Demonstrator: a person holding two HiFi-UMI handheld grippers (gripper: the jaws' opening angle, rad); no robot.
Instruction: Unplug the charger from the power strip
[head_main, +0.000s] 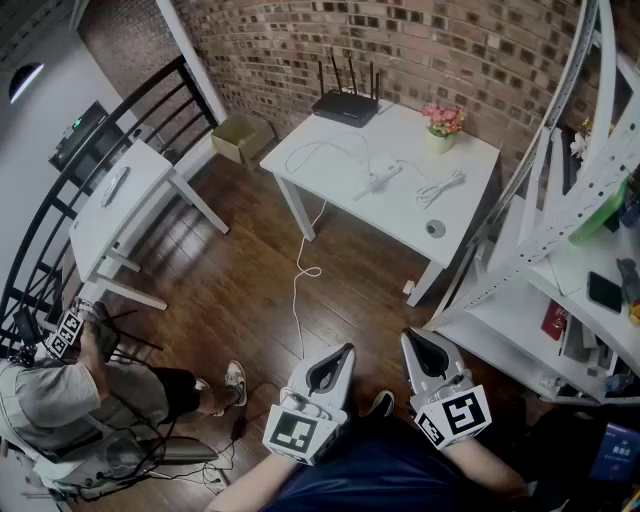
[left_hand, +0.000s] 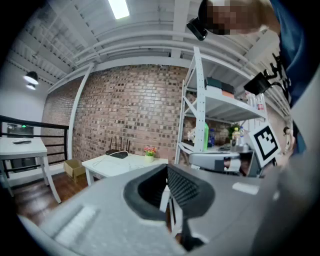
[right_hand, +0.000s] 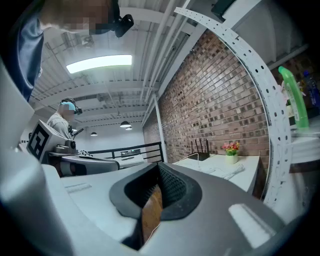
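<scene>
Power strip (head_main: 378, 181) is way over on the far white table (head_main: 470, 215), roughly mid-top. The charger (head_main: 389, 170) looks like the small white lump at the strip's far end, still plugged in I'd say, but it's too small to be sure. A loose coil of white cable (head_main: 440, 188) lies just right of it. The strip's own cord (head_main: 300, 275) drops off the near-left edge and trails across the wood floor.

Both tools are well apart from all that, held level near the person's body. The left gripper (head_main: 340, 358) and right gripper (head_main: 418, 348) each have their jaws pressed together with nothing between them. That reads to me as a carry pose before walking up, so nothing's started yet.

The router (head_main: 347, 105) is parked at the back by the brick wall, and the flower pot (head_main: 443, 127) sits in the far-right corner, so both are out of the way of a reach for the plug.

For writing, I can't read any. The marker cubes only carry black-and-white square patterns, and the stuff on the rack (head_main: 560, 230) at right is too blurry to make out a brand.
</scene>
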